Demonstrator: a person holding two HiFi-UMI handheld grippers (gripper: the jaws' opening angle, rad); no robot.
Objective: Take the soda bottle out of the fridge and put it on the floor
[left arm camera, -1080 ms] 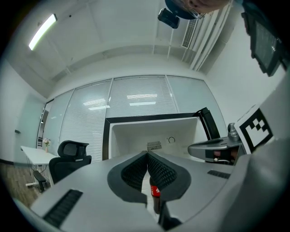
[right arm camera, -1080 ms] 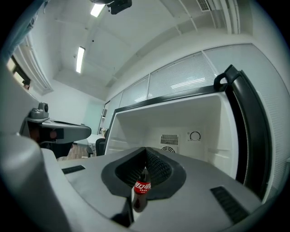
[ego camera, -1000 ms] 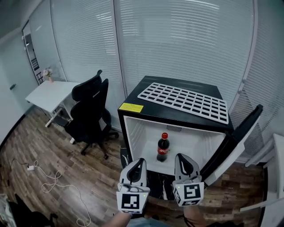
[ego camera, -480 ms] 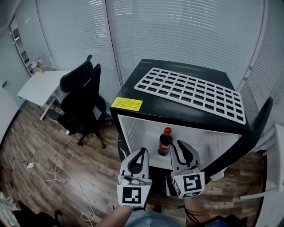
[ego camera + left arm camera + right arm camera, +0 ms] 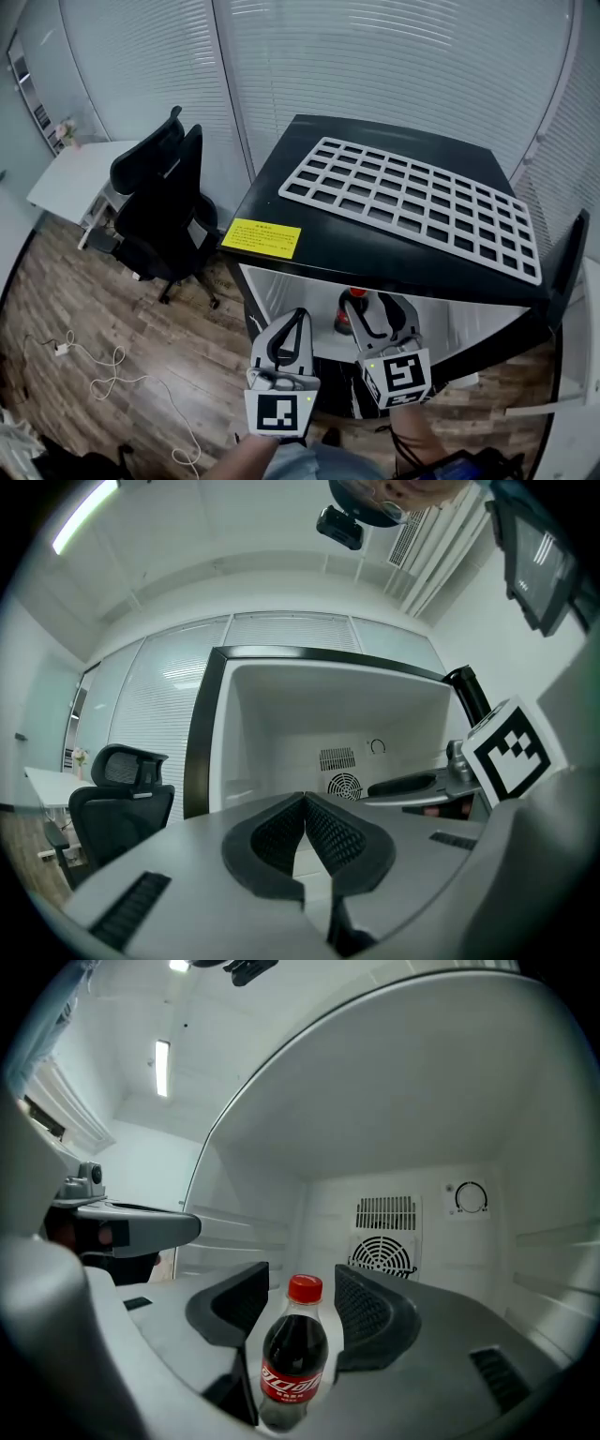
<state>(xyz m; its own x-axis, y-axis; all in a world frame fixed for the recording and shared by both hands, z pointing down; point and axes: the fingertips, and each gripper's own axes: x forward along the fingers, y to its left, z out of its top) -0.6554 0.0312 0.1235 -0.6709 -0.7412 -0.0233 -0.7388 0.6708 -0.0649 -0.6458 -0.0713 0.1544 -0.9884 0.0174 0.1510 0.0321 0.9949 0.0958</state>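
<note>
R tongs (image 5: 302,1286), jaws just opened wide, straddle the bottle (image 5: 295,1358), which stands upright in the fridge (image 5: 309,251); pads not on it yet. L tongs (image 5: 305,806) closed, empty. Ease fwd so pads flank mid-body, squeeze square, lift w/o tipping.

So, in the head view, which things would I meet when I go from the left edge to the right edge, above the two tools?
white desk → black office chair → yellow sticker → white grid shelf → open fridge door
</note>
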